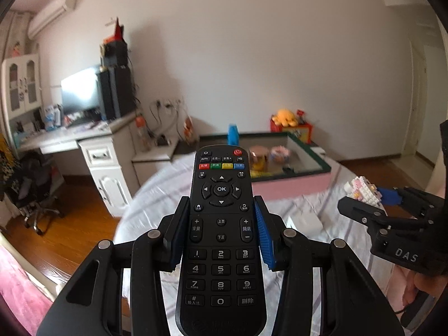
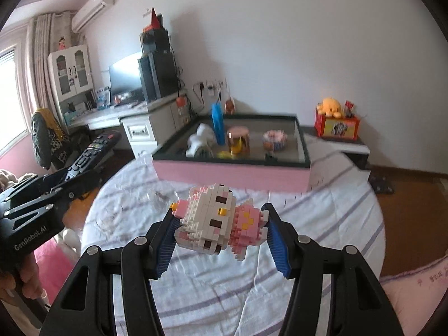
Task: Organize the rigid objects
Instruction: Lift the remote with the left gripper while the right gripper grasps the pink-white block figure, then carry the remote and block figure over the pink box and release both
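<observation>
My left gripper point(image 1: 221, 212) is shut on a black TV remote point(image 1: 221, 224), held lengthwise above the bed. It also shows in the right wrist view as the left gripper point(image 2: 81, 176) with the remote point(image 2: 95, 151). My right gripper point(image 2: 219, 218) is shut on a pink and white brick-built cat figure point(image 2: 221, 221), held above the bed. In the left wrist view the right gripper point(image 1: 372, 196) and figure point(image 1: 362, 191) are at the right. A pink box with a dark rim point(image 2: 303, 145) lies ahead on the bed.
The box point(image 1: 322, 159) holds a blue upright item point(image 2: 218, 123), a white figure point(image 2: 200, 140), a gold and pink jar point(image 2: 238, 138) and a round patterned item point(image 2: 274, 140). The striped bed sheet point(image 2: 322, 218) lies below. A desk with a monitor point(image 1: 81, 92) stands left.
</observation>
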`<state>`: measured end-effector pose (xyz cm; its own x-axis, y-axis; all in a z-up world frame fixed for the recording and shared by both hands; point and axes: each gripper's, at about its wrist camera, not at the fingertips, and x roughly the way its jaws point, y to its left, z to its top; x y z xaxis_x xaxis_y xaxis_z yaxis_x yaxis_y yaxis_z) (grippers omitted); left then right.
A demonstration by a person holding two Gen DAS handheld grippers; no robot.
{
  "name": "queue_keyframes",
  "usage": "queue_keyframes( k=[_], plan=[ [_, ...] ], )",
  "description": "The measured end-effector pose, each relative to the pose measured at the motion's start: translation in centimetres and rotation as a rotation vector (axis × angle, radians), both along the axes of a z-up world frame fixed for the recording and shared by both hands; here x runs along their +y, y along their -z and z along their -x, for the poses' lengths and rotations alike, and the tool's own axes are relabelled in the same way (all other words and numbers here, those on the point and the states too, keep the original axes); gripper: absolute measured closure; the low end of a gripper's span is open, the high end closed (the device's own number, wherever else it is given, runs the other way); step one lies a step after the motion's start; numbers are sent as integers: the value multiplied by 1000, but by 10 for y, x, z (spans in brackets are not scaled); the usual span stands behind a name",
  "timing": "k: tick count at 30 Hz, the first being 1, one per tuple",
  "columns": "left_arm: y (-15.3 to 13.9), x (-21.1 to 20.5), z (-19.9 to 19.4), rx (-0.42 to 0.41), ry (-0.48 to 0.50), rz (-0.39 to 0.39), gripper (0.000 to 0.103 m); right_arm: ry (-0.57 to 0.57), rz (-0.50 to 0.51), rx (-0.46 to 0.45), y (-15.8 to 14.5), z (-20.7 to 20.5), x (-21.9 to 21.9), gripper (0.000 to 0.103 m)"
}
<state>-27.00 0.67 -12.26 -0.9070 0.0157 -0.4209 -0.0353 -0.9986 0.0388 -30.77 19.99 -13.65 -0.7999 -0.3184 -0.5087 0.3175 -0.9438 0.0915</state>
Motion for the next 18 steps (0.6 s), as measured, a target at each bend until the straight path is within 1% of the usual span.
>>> queue_keyframes(
  k=[5,8,11,18],
  plan=[
    [-19,-2,-7,58,-8,13,59,29,-35,98,-28,-9,-5,44],
    [-31,-4,-9,91,-23,28,59,23,-39,129,-39,-10,-7,44],
    [-41,-8,-11,115,-26,24,59,19,-41,153,-48,-11,-8,44],
    [-50,-6,-3,124,-23,44,59,9,-48,174,-59,-6,-10,44]
  ],
)
